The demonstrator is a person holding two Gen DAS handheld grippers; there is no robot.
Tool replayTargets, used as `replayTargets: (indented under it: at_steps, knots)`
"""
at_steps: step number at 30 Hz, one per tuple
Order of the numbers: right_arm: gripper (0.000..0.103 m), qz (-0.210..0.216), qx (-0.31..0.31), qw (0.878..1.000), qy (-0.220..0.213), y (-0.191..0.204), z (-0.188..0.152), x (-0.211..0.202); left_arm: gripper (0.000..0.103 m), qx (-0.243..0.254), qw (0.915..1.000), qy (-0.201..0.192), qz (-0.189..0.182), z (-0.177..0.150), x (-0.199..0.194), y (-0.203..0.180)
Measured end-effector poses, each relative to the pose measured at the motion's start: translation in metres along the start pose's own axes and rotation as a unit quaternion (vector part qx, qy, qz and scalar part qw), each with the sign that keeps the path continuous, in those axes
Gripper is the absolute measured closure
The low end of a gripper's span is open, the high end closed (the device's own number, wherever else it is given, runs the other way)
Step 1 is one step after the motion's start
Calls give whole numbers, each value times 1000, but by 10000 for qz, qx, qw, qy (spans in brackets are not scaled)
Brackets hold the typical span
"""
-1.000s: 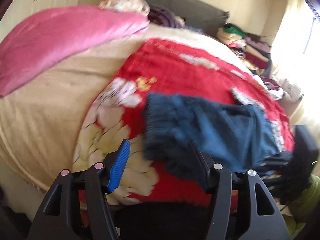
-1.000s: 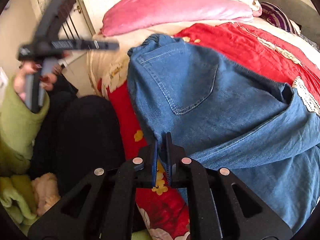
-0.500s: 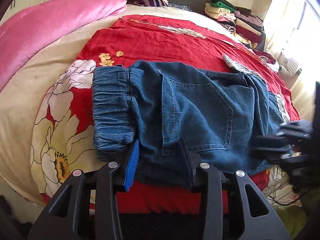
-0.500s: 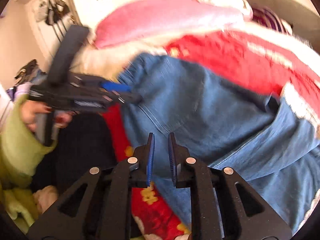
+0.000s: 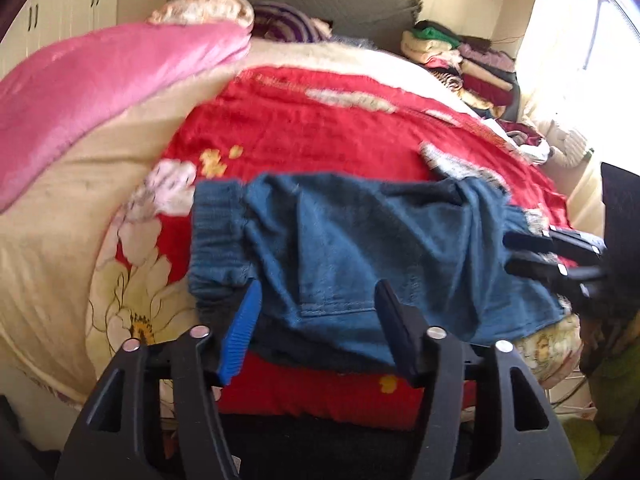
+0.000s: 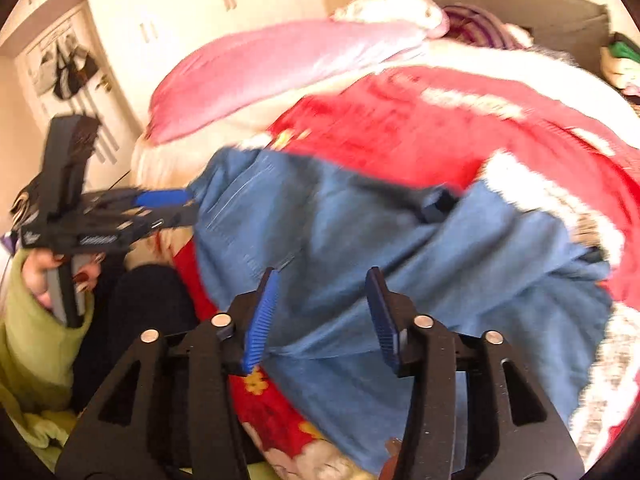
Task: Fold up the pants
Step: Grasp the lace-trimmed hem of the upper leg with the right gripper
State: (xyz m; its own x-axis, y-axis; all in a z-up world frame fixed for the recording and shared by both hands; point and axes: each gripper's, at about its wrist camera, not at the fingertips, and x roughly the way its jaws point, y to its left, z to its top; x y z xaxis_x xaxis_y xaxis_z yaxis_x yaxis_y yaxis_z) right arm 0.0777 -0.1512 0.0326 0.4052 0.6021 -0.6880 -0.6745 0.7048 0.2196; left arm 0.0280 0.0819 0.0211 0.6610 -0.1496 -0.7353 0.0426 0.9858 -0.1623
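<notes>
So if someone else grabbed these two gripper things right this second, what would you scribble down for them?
Left gripper: open, holding nothing, at the near edge of the jeans, close to the elastic waistband.
Right gripper: open, holding nothing, over the leg end of the jeans.
The jeans lie on the red floral blanket, bunched into a short bundle with a back pocket up.
Done: a rough fold, apparently.
Left: probably smooth and finish the fold.
</notes>
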Motion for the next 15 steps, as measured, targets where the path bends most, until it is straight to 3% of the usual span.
replayTargets:
  at_steps: [6,15]
  knots:
    - [46,-571,281,9974,-329,-37,16,-26,28,351,9987,-206,-292,10,-12,-38]
    - [36,-996,580,9929,-307,-82,62,-8,31,665,9923,263,-1007,4,30,-94]
